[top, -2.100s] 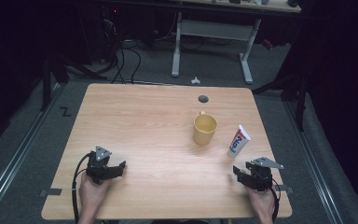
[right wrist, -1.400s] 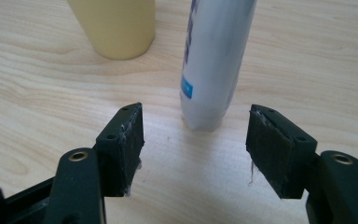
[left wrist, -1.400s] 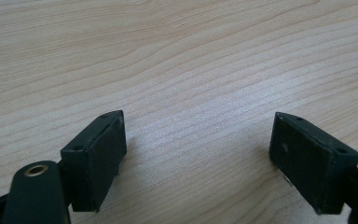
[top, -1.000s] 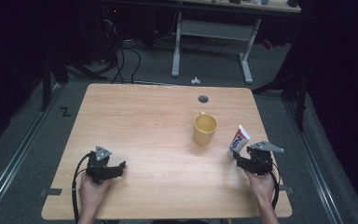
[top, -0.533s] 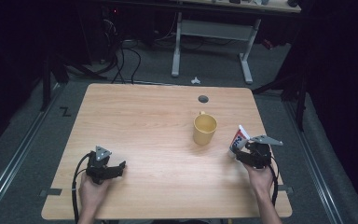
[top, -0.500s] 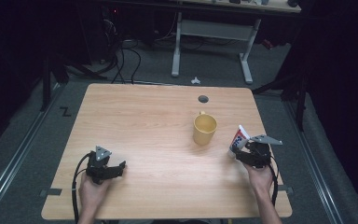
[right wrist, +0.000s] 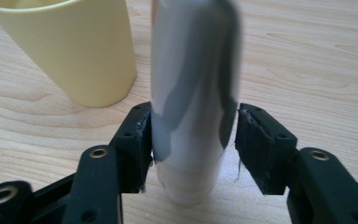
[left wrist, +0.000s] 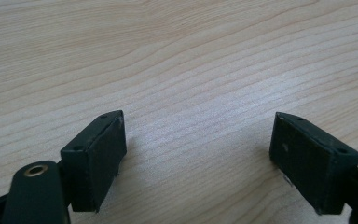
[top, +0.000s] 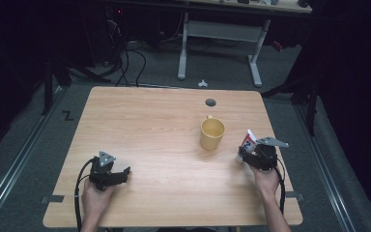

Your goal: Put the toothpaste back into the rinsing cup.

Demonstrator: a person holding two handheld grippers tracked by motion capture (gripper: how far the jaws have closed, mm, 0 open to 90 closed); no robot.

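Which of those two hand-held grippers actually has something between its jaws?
The right hand-held gripper: its jaws have just been closing around the white tube beside the yellow cup. The left hand-held gripper has bare table between open jaws.

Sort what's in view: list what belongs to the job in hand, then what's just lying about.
In the job:
- white tube, standing between the right gripper jaws, which have just been closing
- yellow mug, close beside the tube

Lying about:
- left gripper, open over bare table
- small white object on the floor
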